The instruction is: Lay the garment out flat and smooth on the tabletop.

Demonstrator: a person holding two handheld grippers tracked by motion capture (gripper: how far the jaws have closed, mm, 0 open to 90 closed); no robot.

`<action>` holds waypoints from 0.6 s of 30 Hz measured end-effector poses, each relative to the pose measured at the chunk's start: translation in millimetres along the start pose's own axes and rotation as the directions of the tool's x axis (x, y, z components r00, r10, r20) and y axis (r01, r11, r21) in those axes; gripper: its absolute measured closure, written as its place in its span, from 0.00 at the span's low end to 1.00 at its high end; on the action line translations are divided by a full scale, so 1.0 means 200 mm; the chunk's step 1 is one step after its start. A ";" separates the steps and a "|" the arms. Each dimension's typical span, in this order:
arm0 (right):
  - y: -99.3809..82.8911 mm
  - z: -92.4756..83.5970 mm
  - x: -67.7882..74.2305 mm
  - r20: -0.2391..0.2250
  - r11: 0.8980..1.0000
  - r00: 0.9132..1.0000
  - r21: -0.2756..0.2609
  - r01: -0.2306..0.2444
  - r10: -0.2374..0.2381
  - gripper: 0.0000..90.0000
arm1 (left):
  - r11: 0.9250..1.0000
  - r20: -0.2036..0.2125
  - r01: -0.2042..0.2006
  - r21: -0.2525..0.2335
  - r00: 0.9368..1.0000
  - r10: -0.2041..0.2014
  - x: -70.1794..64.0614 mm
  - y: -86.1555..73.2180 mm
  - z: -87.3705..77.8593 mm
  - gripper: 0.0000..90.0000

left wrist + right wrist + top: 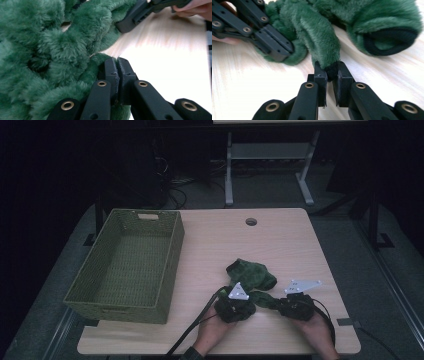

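Both grippers clamped on one fuzzy dark-green plush garment, near edge of the desk.

High view: the plush garment (pixel 251 276) lies on the pale wooden desk (pixel 280 240), its bulk stretching away from the hands, with the left gripper (pixel 231 306) and right gripper (pixel 295 304) at its near ends; the woven green basket (pixel 127 265) sits well apart to the left, on the left gripper's side. Left gripper view: jaws together, seemingly nipping a fold of fur at their left. Right gripper view: jaws pinched on a dark-trimmed narrow end; a second cuff opening lies to the right.
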State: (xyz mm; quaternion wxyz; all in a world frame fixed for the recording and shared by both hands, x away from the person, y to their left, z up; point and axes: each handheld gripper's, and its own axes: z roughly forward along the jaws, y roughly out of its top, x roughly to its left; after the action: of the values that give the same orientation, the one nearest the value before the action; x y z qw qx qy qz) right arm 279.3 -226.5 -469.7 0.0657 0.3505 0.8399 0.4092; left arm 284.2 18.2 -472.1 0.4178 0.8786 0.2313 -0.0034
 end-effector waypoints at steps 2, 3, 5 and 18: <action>0.00 -0.02 -0.01 0.007 1.000 1.000 0.004 -0.005 0.005 0.91 | 1.000 0.023 -0.003 -0.013 1.000 0.003 0.01 0.01 -0.02 0.97; 0.01 -0.02 -0.01 0.021 1.000 1.000 0.006 -0.008 0.008 0.91 | 1.000 0.031 -0.007 -0.024 0.999 0.008 0.01 0.02 -0.03 0.97; 0.01 -0.03 -0.02 0.032 1.000 0.999 0.009 -0.001 0.001 0.91 | 0.999 0.049 -0.014 -0.035 0.999 0.015 0.02 0.04 -0.06 0.97; 0.01 -0.13 -0.03 0.083 1.000 0.997 0.000 -0.001 0.001 0.91 | 0.995 0.024 -0.009 -0.096 1.000 0.011 0.10 0.10 -0.29 0.97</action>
State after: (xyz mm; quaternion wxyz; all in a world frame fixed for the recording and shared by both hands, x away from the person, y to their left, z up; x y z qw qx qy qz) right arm 275.2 -246.6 -452.6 0.1004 0.3678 0.8361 0.3945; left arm 299.8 57.5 -424.1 0.4621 0.8586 0.2219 -0.0009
